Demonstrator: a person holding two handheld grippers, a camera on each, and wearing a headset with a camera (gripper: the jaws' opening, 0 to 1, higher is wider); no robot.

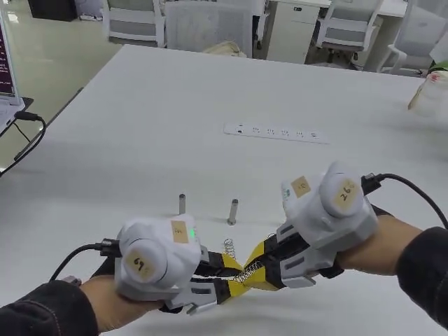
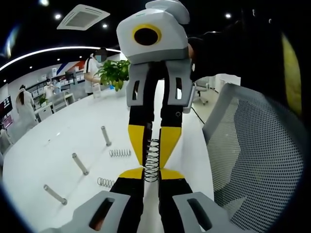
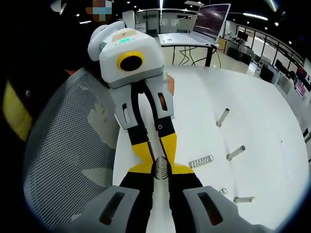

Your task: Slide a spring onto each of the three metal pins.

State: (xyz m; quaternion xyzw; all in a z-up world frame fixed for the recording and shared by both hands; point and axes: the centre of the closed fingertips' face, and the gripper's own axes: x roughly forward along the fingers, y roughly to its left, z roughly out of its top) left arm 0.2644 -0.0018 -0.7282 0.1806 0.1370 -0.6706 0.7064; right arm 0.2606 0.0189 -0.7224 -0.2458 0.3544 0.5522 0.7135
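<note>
A small steel spring (image 1: 242,272) hangs just above the white table (image 1: 210,126), pinched from both ends. My left gripper (image 1: 231,277) is shut on it from the left and my right gripper (image 1: 257,266) from the right, their yellow tips almost touching. In the left gripper view the spring (image 2: 152,160) runs lengthwise from my left gripper (image 2: 151,174) into the opposite jaws. The right gripper view shows the spring (image 3: 162,168) end-on in my right gripper (image 3: 162,171). Three upright metal pins (image 2: 105,135) (image 2: 80,163) (image 2: 54,194) stand bare. Two loose springs (image 2: 120,153) (image 2: 105,182) lie near them.
A white power strip (image 1: 276,132) lies across the middle of the table. A black cable (image 1: 28,133) hangs at the left edge. A mesh office chair (image 2: 252,145) is close behind the grippers. More chairs and desks stand beyond the far edge.
</note>
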